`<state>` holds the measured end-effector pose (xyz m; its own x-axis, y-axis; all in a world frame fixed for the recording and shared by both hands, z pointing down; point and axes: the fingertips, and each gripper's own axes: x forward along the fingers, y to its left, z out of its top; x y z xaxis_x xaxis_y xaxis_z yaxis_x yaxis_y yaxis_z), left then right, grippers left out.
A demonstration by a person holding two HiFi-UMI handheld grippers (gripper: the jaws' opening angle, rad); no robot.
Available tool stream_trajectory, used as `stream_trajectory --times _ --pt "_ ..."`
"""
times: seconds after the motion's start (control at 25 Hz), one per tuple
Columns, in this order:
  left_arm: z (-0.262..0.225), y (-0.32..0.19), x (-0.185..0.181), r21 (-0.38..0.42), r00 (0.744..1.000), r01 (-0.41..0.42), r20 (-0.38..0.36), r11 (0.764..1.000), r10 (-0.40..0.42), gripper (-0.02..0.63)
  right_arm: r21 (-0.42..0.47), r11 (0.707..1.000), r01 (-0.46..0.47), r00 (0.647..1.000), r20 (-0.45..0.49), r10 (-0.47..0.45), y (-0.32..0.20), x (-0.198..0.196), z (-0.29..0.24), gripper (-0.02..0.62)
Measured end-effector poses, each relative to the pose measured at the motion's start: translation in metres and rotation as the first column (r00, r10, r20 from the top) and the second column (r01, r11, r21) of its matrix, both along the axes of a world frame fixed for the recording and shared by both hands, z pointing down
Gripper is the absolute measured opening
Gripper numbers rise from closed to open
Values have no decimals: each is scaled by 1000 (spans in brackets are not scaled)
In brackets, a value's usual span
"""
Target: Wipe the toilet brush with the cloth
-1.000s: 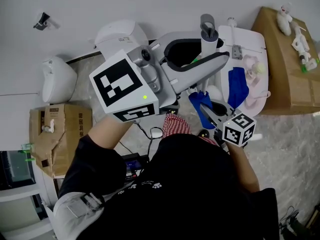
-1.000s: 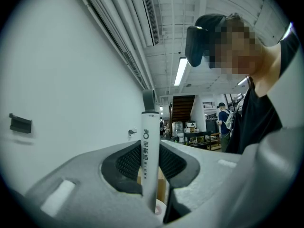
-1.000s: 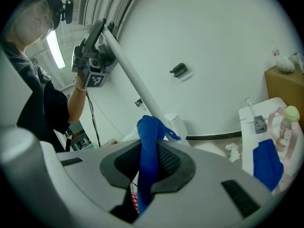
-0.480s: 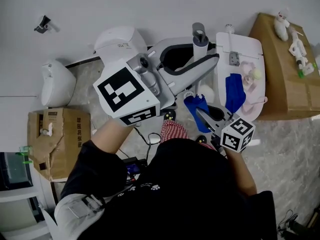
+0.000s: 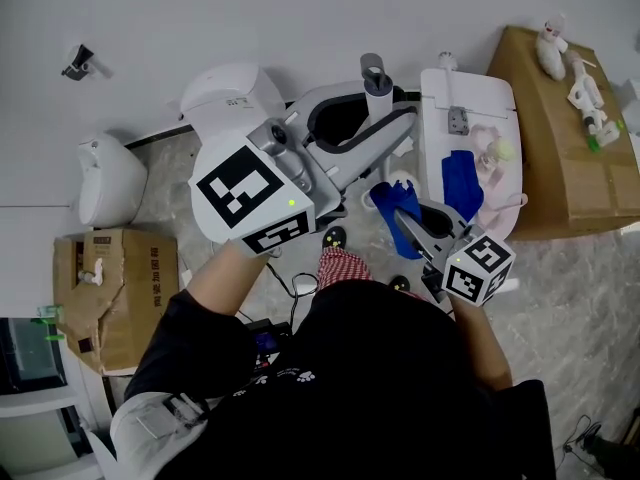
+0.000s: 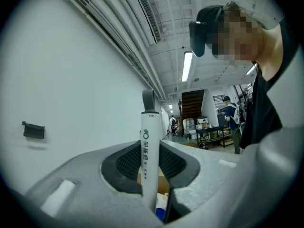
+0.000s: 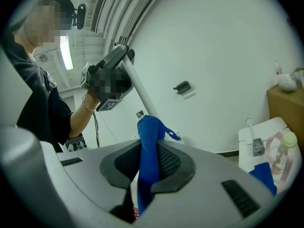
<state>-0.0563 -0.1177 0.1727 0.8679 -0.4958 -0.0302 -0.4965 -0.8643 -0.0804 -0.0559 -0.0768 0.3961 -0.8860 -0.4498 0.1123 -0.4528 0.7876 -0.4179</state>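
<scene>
The toilet brush (image 5: 376, 80) has a white shaft (image 6: 149, 146) with a grey loop on top. My left gripper (image 5: 392, 123) is shut on that shaft and holds it upright, as the left gripper view (image 6: 152, 182) shows. My right gripper (image 5: 405, 218) sits just below and to the right of it, shut on a blue cloth (image 5: 393, 204). In the right gripper view the cloth (image 7: 148, 146) stands up out of the gripper (image 7: 145, 177), its top in front of the brush shaft (image 7: 142, 91). The brush head is hidden.
A white unit (image 5: 468, 93) at the right carries a second blue cloth (image 5: 460, 183) and pink items. Beyond it a cardboard box (image 5: 550, 138) bears small bottles. At the left are white plastic containers (image 5: 225, 88) (image 5: 105, 173) and another cardboard box (image 5: 110, 278). The floor is marble.
My right gripper has lifted a little with the blue cloth. The left gripper has kept the brush about where it was. Both grips are unchanged.
</scene>
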Motion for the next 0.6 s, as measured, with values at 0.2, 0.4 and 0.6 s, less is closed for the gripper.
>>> stream_trajectory --times 0.2,0.4,0.6 --pt "9 -6 3 2 999 24 24 1000 -24 89 49 997 -67 998 13 66 -14 17 -15 63" --pt "19 -6 5 -5 998 30 49 1000 -29 89 107 986 -131 991 31 129 -27 32 -33 63" --pt "30 -6 4 -41 998 33 48 999 -31 89 173 971 -163 986 49 157 -39 42 -55 63"
